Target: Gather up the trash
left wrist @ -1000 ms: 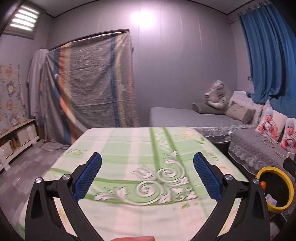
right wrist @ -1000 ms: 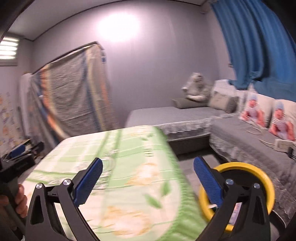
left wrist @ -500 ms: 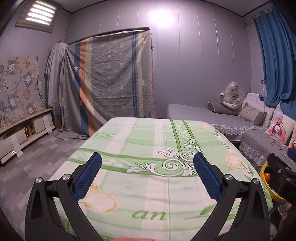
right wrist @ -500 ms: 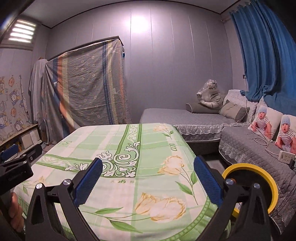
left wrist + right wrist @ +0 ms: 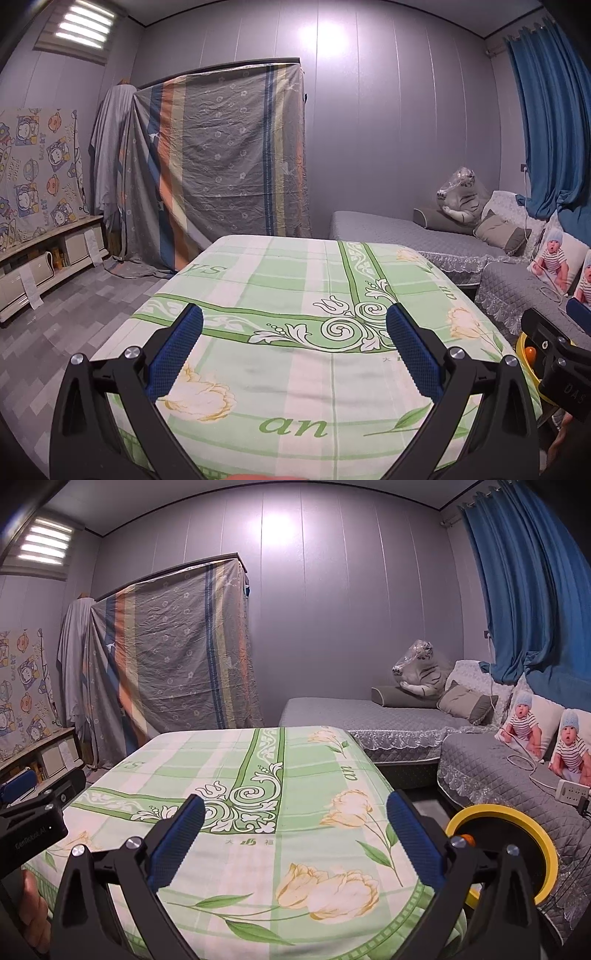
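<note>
A yellow-rimmed black bin (image 5: 517, 853) stands on the floor to the right of the table, with an orange item (image 5: 466, 839) showing inside its rim; a slice of the bin (image 5: 526, 349) shows at the right edge of the left wrist view. My left gripper (image 5: 295, 354) is open above the near half of the table (image 5: 280, 280), which wears a green floral cloth. Over the table's (image 5: 258, 775) near right part my right gripper (image 5: 295, 836) is open too, with nothing between its blue pads. No trash shows on the cloth.
A grey L-shaped sofa (image 5: 491, 771) with cushions, a wrapped plush tiger (image 5: 421, 672) and a power strip (image 5: 574, 792) runs along the right. A striped sheet (image 5: 221, 166) covers furniture at the back wall. A low shelf (image 5: 44, 266) lines the left wall. Blue curtains (image 5: 524, 590) hang at right.
Both grippers have drawn back and steadied, so more of the near tablecloth is in view. The right view has swung left from the bin toward the table. Both stay open.
</note>
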Motion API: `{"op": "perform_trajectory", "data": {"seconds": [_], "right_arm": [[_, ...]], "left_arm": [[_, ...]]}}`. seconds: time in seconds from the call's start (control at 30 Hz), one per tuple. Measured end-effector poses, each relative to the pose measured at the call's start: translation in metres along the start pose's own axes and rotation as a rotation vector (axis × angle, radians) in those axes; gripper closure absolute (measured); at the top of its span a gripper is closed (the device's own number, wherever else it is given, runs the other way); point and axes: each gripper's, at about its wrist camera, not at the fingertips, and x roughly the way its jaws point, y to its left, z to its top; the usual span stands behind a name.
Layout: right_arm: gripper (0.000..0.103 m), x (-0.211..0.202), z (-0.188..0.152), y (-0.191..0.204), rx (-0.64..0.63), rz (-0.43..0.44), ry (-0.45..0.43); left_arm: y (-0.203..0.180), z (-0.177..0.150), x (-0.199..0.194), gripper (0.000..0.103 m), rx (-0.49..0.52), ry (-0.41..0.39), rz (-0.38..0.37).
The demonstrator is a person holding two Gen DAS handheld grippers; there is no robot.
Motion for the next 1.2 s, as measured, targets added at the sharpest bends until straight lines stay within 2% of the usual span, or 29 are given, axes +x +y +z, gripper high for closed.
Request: {"op": "perform_trajectory", "data": {"seconds": [1.2], "right_arm": [[0.008,0.0078,0.0018,-0.0009,0.033,0.0,0.012]], "left_arm": [[-0.0052,0.0075,-0.003,0.008,-0.002,-0.021,-0.015]]}}
